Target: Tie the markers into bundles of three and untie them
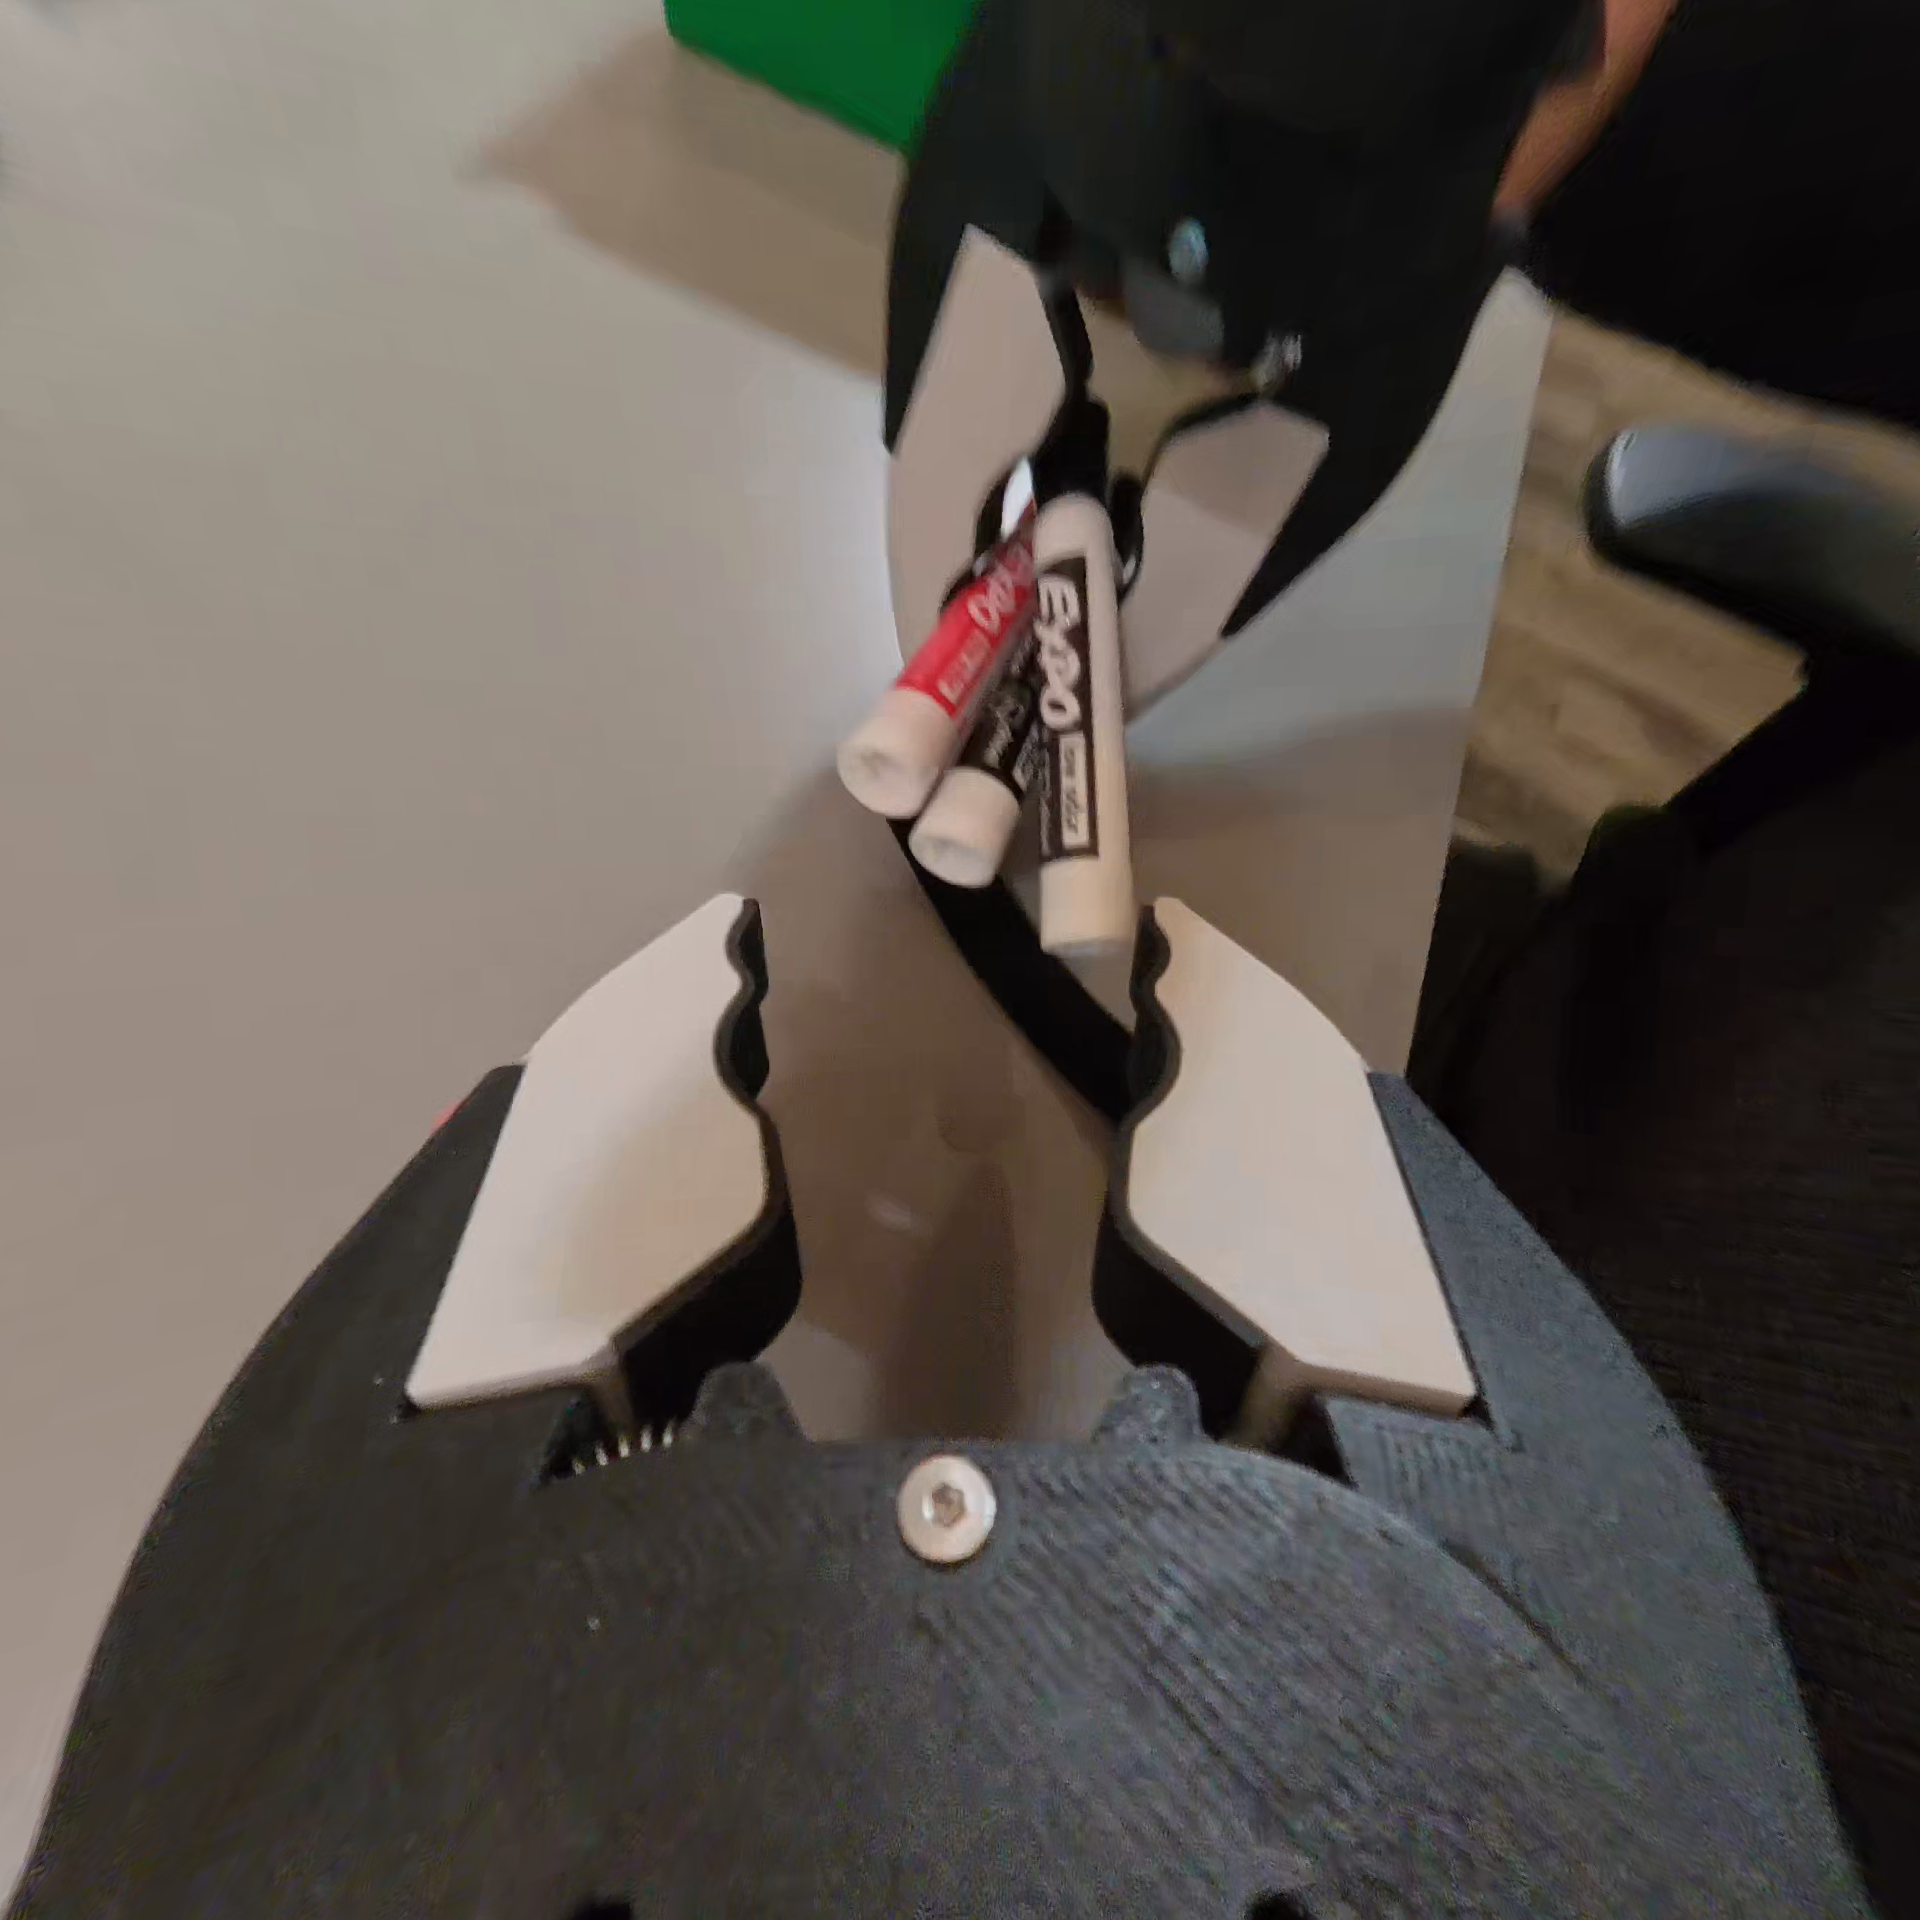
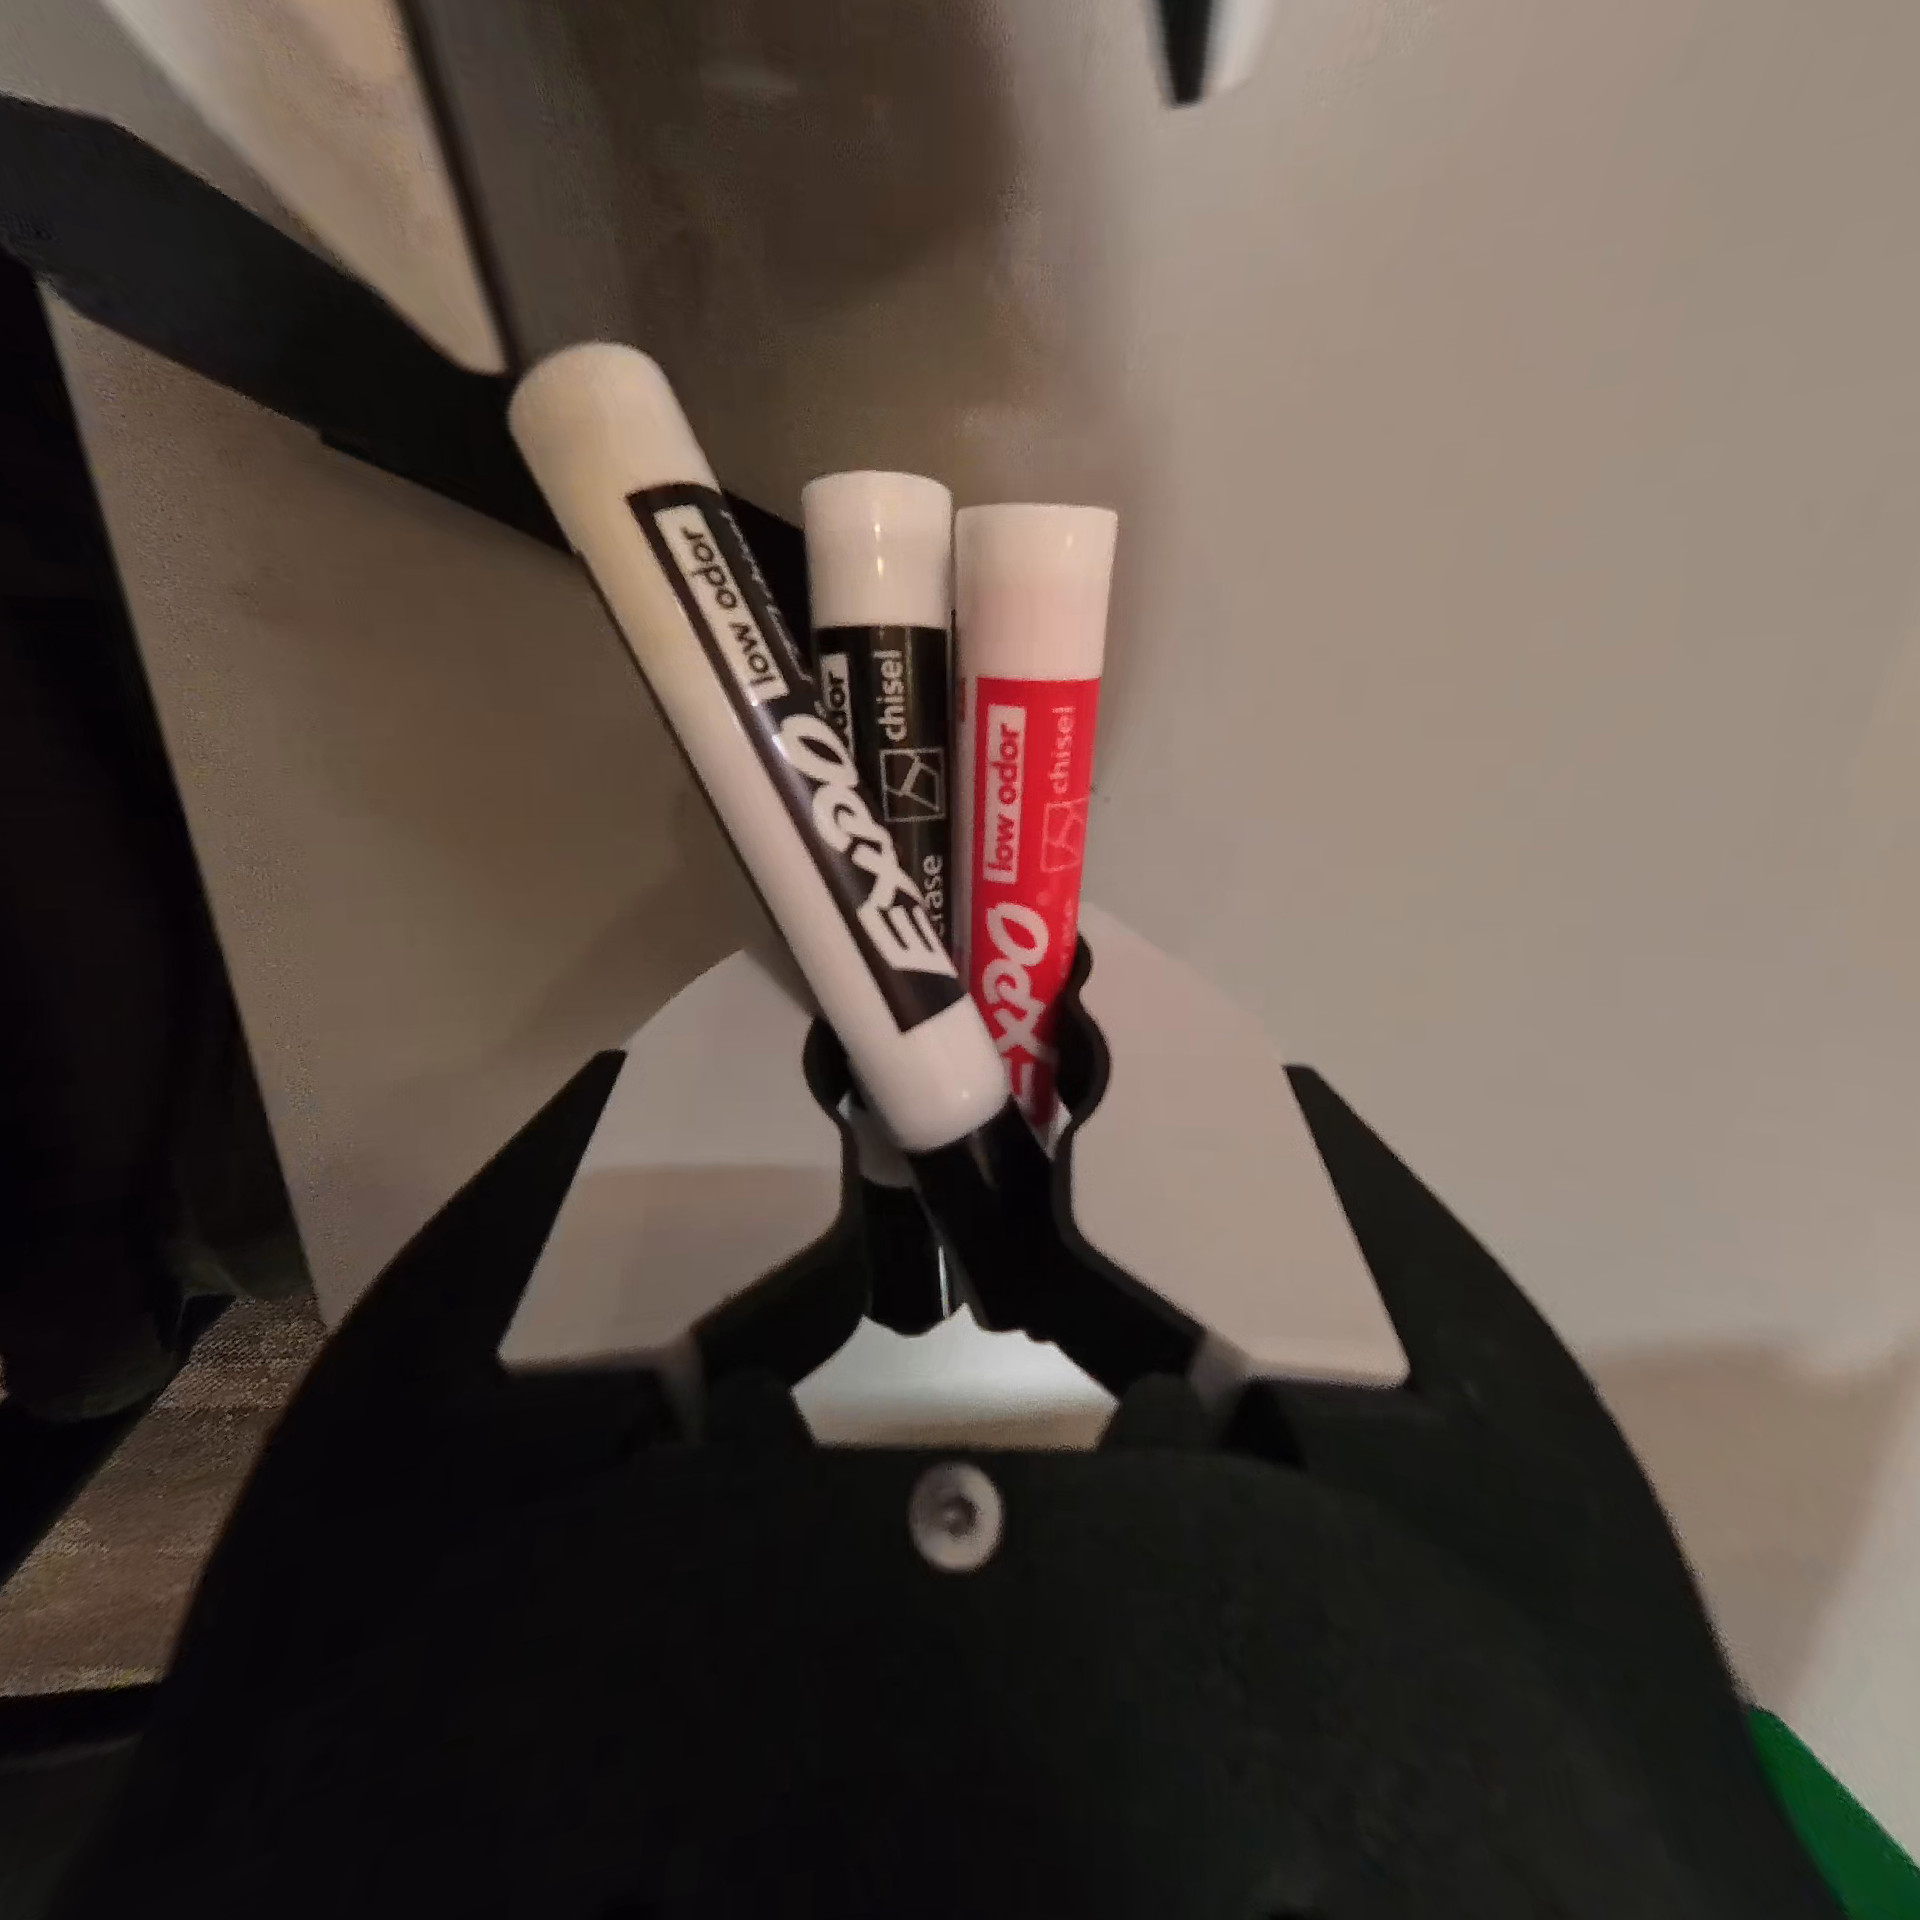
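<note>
Three white-barrelled markers are held in my right gripper (image 2: 956, 1049), which is shut on their lower ends. Two have black labels (image 2: 727, 727) (image 2: 883, 748) and one a red label (image 2: 1029, 790). The leftmost marker leans left; the other two stand straight. A black strap (image 2: 260, 301) runs from the bundle up to the left. In the left wrist view the right gripper (image 1: 1081, 488) hangs from above with the markers (image 1: 1075, 727) pointing at my left gripper (image 1: 948, 935). My left gripper is open and empty. The strap (image 1: 1060, 997) trails down beside its right finger.
A pale tabletop (image 1: 312, 623) lies to the left and below. A green box (image 1: 810, 62) stands at the far edge and also shows in the right wrist view (image 2: 1849, 1787). A black office chair (image 1: 1714, 520) is to the right, off the table. Left tips to right tips: about 9 centimeters. From the left gripper's tips to the strap (image 1: 1060, 997) is close to 6 centimeters.
</note>
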